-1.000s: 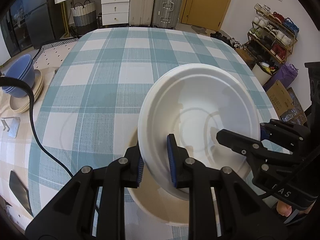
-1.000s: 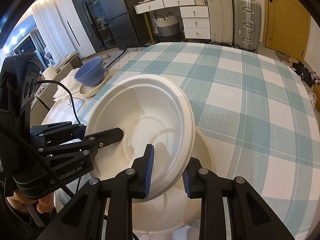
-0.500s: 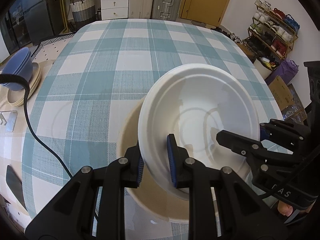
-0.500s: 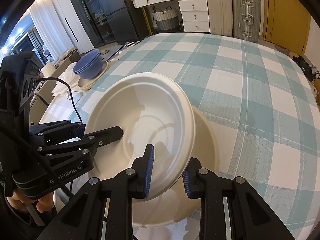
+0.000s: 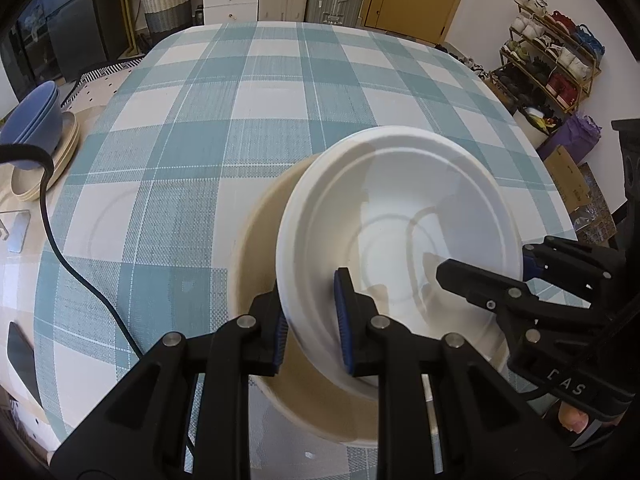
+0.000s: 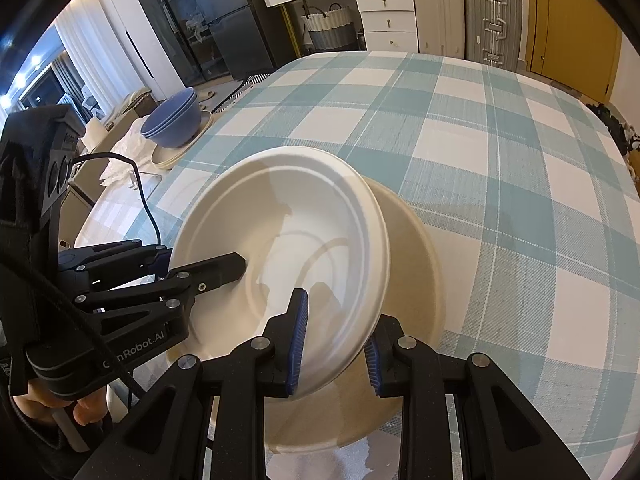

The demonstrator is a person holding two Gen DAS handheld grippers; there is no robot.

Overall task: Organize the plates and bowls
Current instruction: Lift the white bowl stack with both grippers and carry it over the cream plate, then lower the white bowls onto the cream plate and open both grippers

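Note:
A white bowl (image 5: 400,216) is held by both grippers, above a cream plate (image 5: 256,240) that lies on the checked table. My left gripper (image 5: 312,320) is shut on the bowl's near-left rim. My right gripper (image 6: 332,344) is shut on the bowl's (image 6: 280,240) opposite rim; it also shows in the left wrist view (image 5: 480,276). The cream plate (image 6: 416,280) shows under the bowl in the right wrist view. The bowl is tilted. A stack of blue bowls (image 6: 172,120) sits on cream plates (image 6: 180,152) at the table's far left edge.
The teal checked tablecloth (image 5: 280,100) covers the table. A black cable (image 5: 72,276) runs across the left side. A metal piece (image 5: 18,230) and a dark flat object (image 5: 22,364) lie near the left edge. Drawers, suitcases and a shoe rack stand beyond.
Both grippers with the white bowl have moved back toward the table's near edge. More of the cream plate shows from under the bowl.

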